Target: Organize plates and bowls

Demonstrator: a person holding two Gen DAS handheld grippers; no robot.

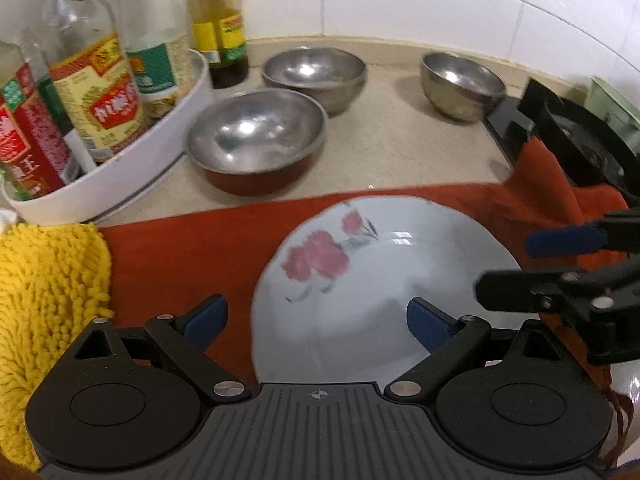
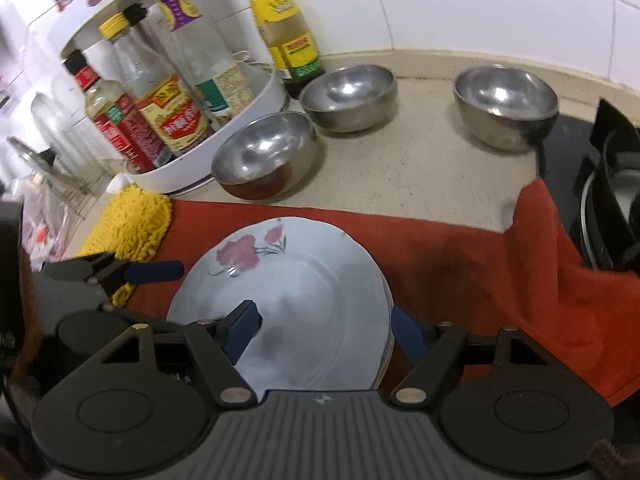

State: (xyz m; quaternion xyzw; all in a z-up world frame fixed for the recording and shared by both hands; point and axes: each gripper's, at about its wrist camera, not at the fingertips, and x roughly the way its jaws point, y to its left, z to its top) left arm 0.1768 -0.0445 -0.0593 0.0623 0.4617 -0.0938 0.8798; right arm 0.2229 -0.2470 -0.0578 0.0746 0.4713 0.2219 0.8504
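Both views look forward and down from just above the near edge of the counter, facing the tiled wall at the far side. The left wrist camera sits left, close over the flowered plate point(image 1: 384, 280), with the right gripper point(image 1: 532, 264) entering from the right. The right wrist camera sits right; there the left gripper point(image 2: 160, 276) enters from the left. Both share the plate, 3 steel bowls point(image 1: 256, 136) and the bottle rack point(image 1: 120, 184).

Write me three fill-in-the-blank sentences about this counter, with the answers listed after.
1. The flowered plate lies on a ____ cloth.
2. The number of metal bowls on the counter is ____.
3. The sauce bottles stand in a white ____ rack.
4. Left of the plate lies a fuzzy ____ mat.

Missing words: red; three; round; yellow
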